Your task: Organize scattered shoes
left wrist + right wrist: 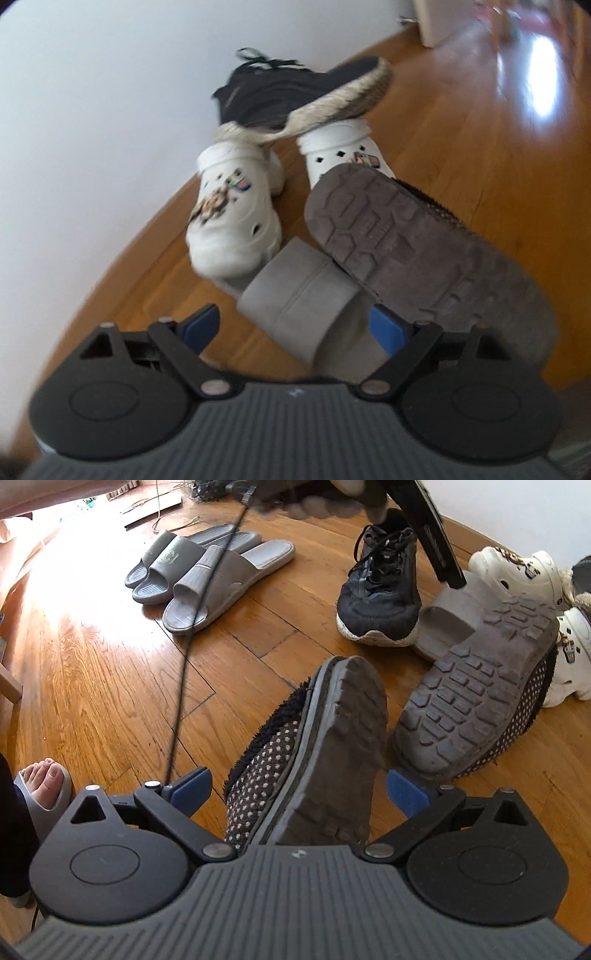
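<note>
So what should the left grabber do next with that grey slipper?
Probably close gently. The left gripper is open, its blue pads either side of the grey slide sandal's strap but not pressing. The upturned dotted slipper leans on the sandal, so lifting slowly afterwards seems wise.

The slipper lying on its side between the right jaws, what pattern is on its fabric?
White dots on dark brown fabric, best seen in the right wrist view.

Floor: wood parquet (110,657), warm brown, with strong glare patches (window light source not identifiable). Wall (92,110): plain white, meeting the floor along a curved-looking edge.
</note>
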Demonstrator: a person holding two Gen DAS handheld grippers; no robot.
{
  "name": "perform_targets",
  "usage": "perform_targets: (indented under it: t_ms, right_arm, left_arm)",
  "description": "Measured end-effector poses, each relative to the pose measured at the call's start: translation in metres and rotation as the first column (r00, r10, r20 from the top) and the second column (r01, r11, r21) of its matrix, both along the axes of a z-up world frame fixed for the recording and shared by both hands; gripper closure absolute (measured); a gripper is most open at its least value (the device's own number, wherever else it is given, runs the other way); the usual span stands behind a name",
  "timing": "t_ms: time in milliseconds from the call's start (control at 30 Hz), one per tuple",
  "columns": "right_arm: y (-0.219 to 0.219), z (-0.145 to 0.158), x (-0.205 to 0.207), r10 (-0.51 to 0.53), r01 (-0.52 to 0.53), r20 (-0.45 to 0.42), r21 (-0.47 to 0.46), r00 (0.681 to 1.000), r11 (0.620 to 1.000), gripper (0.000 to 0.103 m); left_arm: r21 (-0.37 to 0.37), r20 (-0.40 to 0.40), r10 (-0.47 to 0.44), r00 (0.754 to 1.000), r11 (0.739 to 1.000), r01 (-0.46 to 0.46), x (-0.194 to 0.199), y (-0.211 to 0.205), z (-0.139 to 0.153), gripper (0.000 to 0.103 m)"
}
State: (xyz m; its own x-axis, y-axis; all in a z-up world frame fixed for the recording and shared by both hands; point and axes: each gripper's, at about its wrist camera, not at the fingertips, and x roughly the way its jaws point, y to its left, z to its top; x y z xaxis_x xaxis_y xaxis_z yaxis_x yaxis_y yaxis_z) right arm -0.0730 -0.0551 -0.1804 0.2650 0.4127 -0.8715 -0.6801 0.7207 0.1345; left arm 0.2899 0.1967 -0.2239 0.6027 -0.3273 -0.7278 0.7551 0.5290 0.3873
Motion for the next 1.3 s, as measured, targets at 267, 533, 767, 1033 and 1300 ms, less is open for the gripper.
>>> perform_targets:
  t_ms: [267, 533, 767, 1033, 1300]
  right_arm:
    - [-0.006, -0.008, 0.002, -0.007, 0.007, -0.036, 0.001, 0.999, 1.000, 0.001]
    - [-0.006, -0.014, 0.008, -0.016, 0.017, -0.066, 0.020, 0.998, 1.000, 0.001]
    - [-0.004, -0.019, 0.013, -0.025, 0.028, -0.089, 0.028, 0.996, 0.999, 0.001]
    - [-0.005, -0.022, 0.015, -0.037, 0.041, -0.105, 0.030, 0.994, 0.999, 0.001]
    - [-0.008, -0.024, 0.015, -0.049, 0.053, -0.116, 0.032, 0.992, 0.998, 0.001]
  left_arm:
    - [0.195, 0.023, -0.157, 0.987, 0.969, 0.149, 0.015, -0.020, -0.034, 0.015]
    - [0.252, -0.033, -0.173, 0.984, 0.952, 0.176, 0.037, -0.022, -0.049, 0.015]
    - [0.244, -0.033, -0.174, 0.984, 0.954, 0.177, 0.042, -0.027, -0.059, 0.007]
    - [0.233, -0.012, -0.169, 0.986, 0.958, 0.167, 0.036, -0.030, -0.063, 0.009]
    - [0.212, -0.019, -0.153, 0.988, 0.965, 0.153, 0.040, -0.031, -0.061, 0.015]
